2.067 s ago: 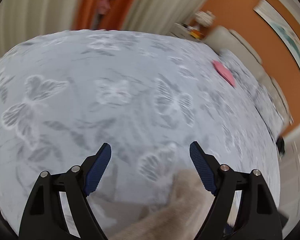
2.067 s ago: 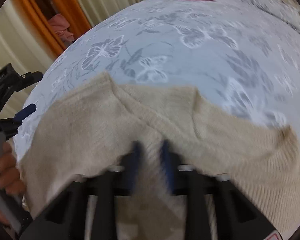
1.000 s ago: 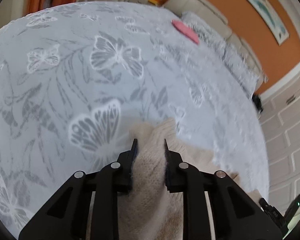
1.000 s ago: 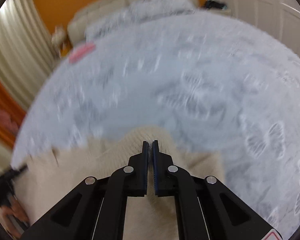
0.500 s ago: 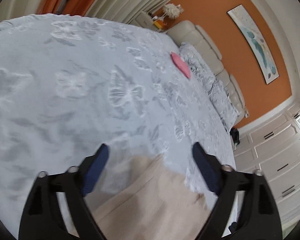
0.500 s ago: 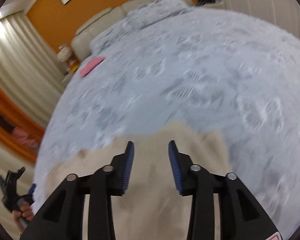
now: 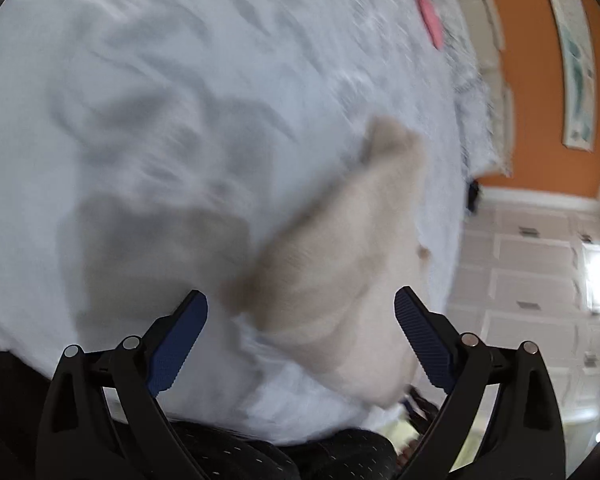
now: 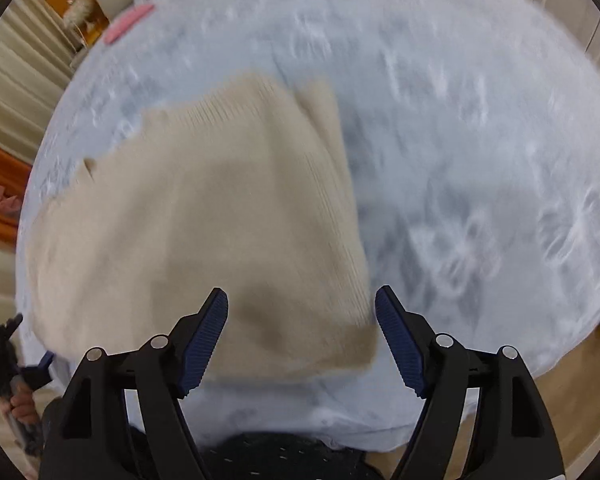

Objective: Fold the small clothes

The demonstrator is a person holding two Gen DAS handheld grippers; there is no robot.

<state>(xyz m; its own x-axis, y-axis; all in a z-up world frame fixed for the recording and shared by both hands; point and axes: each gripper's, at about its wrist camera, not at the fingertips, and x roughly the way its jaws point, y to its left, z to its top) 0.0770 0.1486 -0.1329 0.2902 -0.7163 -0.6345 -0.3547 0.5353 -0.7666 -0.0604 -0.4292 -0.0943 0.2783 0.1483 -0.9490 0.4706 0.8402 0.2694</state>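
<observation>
Grey butterfly-print bedspread (image 8: 480, 128), beige knit sweater (image 8: 204, 216) now released and lying flat near its front edge, left gripper (image 7: 300, 316) and right gripper (image 8: 300, 312) jaws just opened wide, empty, formerly clamped on sweater.

Bright, even daylight — heavy motion blur both views, fisheye bending at edges.

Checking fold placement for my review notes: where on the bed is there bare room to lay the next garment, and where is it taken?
Free: the wide stretch of bedspread right of the beige sweater, and the strip between it and the pink item near the pillows. Taken: the near left part, under the sweater, where the open right gripper hovers.
</observation>
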